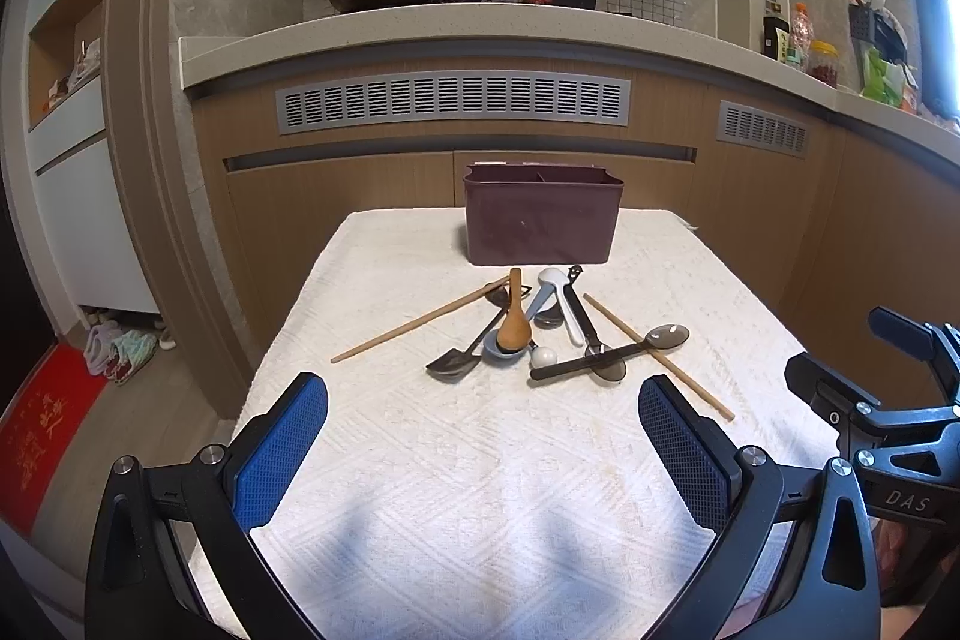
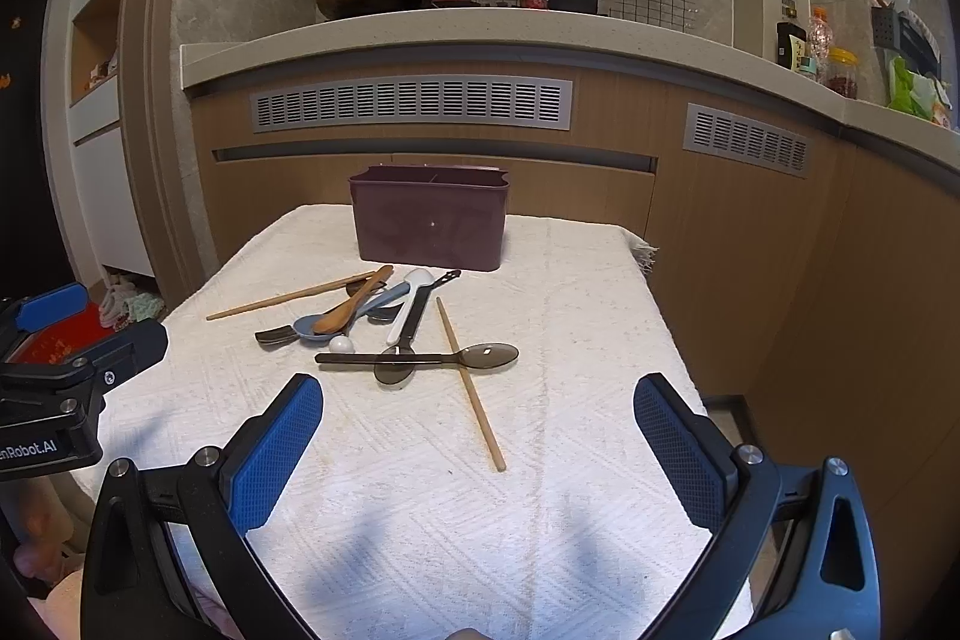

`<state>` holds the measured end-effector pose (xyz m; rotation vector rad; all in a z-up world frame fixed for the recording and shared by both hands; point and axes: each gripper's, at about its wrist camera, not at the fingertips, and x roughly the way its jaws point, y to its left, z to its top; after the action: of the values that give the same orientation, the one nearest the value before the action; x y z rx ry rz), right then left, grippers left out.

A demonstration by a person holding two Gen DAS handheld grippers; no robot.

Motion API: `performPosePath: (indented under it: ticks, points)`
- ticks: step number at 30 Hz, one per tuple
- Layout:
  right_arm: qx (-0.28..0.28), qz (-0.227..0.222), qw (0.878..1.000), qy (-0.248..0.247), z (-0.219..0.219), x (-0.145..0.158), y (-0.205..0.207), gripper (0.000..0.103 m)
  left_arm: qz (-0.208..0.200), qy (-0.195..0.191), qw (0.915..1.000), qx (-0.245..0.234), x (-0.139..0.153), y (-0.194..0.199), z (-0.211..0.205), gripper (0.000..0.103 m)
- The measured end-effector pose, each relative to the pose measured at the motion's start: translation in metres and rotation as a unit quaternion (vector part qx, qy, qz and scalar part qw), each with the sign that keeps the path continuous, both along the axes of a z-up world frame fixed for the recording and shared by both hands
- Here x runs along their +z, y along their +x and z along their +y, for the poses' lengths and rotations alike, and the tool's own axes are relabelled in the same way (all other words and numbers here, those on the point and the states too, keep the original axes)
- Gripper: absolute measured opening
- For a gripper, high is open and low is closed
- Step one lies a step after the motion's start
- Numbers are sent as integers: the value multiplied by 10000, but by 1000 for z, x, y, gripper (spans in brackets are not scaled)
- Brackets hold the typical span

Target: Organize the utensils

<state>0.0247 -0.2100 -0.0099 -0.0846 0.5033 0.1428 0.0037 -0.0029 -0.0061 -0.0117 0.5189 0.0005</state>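
Left gripper (image 1: 483, 436): fingers spread wide, nothing between them.
Right gripper (image 2: 478, 436): also spread, holding nothing.
Utensil pile (image 1: 540, 328): spoons and chopsticks tangled on the white cloth (image 1: 456, 460), just in front of the maroon holder (image 1: 543, 220).
Loose chopstick (image 2: 471, 385): nearest the right gripper.

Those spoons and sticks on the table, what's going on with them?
Someone holds two grippers, the left gripper and the right gripper, both open and holding nothing. In front of them a pile of spoons and two chopsticks lies jumbled on a white cloth. Behind the pile stands a purple box with compartments, where they probably belong. Nothing looks sorted yet; no utensil shows above its rim.
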Motion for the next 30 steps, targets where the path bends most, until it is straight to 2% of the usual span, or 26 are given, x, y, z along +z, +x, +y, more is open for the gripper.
performPosePath:
  ticks: [8,15,21,30]
  points:
    - [6,74,9999,-79,-3,2,18,103,178,-54,9997,-136,-7,20,3,103]
    - [77,302,9994,-173,-2,4,56,103,-14,6,9995,-309,3,52,7,103]
    - [73,853,9963,-116,-7,-9,106,103,-68,7,9993,-355,7,91,17,103]
    - [-614,1483,9866,-298,-22,-36,161,103,135,-199,9996,-121,-5,148,50,100]
